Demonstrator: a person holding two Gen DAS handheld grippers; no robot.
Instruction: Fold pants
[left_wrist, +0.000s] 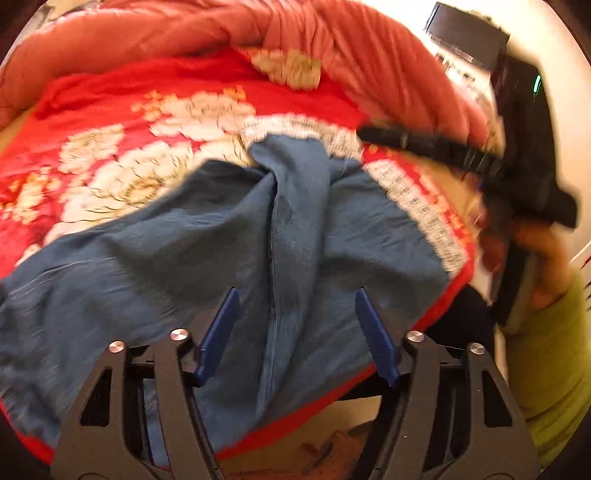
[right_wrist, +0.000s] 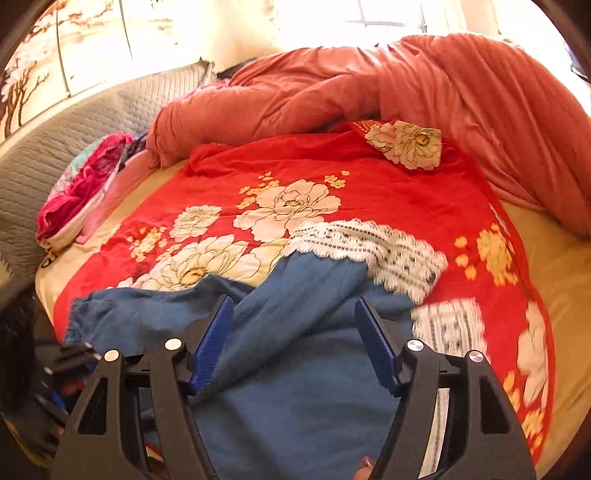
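Both tongs were released and empty, jaws spread wide. The left gripper (left_wrist: 295, 314) and right gripper (right_wrist: 293, 321) hovered over the pants (right_wrist: 295, 369), apparently to survey the cloth before a grasp.

The pants, blue with white lace cuffs (right_wrist: 369, 247), lay crumpled at the near edge of the bed, at 6 o'clock in both views. The legs ran toward 12 o'clock and crossed each other. The elastic waist (right_wrist: 79, 314) sat at 8 o'clock in the right view. Judged from this lie, folding had not begun, and the legs would first need uncrossing and flattening.

In the left view the right gripper appeared at 3 o'clock, held in a hand (left_wrist: 543, 266) with a green sleeve. It was blurred, suggesting motion.

The surface was a red floral blanket (right_wrist: 369, 184) over a beige sheet (right_wrist: 561, 280). It was soft and uneven, so creases would likely hold poorly. A coral duvet (right_wrist: 424, 81) was heaped at 12 to 2 o'clock. A pink bundle (right_wrist: 81, 188) lay at 9 o'clock, against a grey quilted headboard (right_wrist: 48, 158). A bright window (right_wrist: 388, 14) lit the room.
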